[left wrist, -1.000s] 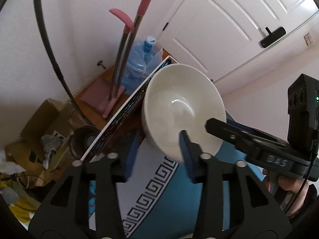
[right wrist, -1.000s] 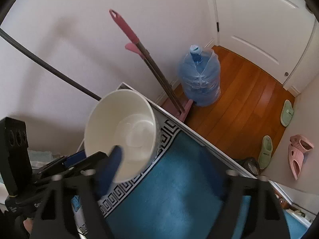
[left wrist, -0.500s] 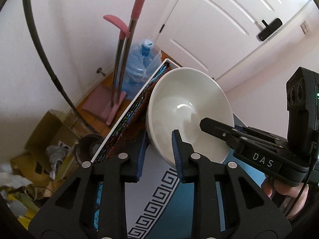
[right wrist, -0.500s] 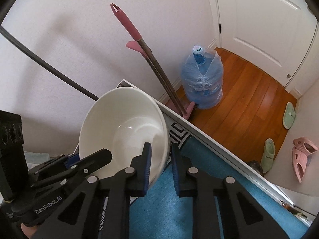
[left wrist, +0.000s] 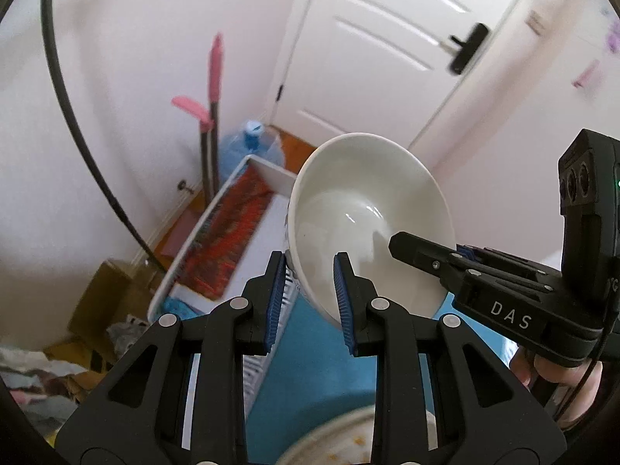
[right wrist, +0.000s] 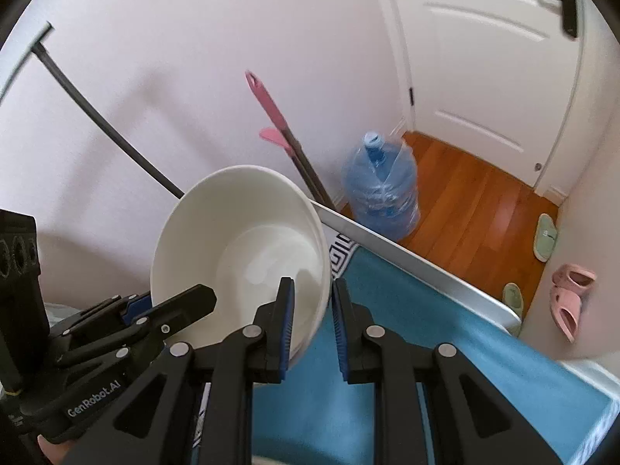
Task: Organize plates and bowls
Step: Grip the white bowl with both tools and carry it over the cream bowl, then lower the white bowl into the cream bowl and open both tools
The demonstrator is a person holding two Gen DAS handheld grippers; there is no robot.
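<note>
Bowl [left wrist: 368, 224]: plain white, glossy inside, held up in the air and tilted, above the blue cloth [left wrist: 317, 368] on the table. Both tongs grip its rim from opposite sides.

Left gripper [left wrist: 308, 294]: blue ribbed pads straddle the near rim wall, one pad outside, one inside. Clenched on the bowl. Seen from the right wrist view it comes in from the lower left [right wrist: 170, 306], tip reaching over the rim into the bowl.

Right gripper [right wrist: 312, 310]: same arrangement, one pad inside the bowl, one outside, rim wall pinched between. Also grasping the bowl. From the left wrist view it enters from the right [left wrist: 434, 259], upper finger lying across the inside of the bowl.

Readable text: "DAS" in white on the right gripper body, left wrist view. "GenRobot.AI" in white on the left gripper body, right wrist view. Nothing legible on the bowl.

Below: blue cloth has a white Greek-key border [right wrist: 341, 244]. A plate rim [left wrist: 337, 441] with yellowish specks shows at the bottom edge of the left view, blurred.

Further out: water jug [right wrist: 381, 190], blue, on the wood floor [right wrist: 476, 201] by the wall. Pink-handled mop [right wrist: 279, 116] leaning beside it. White panelled door [left wrist: 395, 38] with black lever handle [left wrist: 465, 46]. Slippers [right wrist: 569, 294], pink and green, on the floor at right. Cardboard boxes [left wrist: 104, 298] and clutter at lower left of the left view, blurred.
</note>
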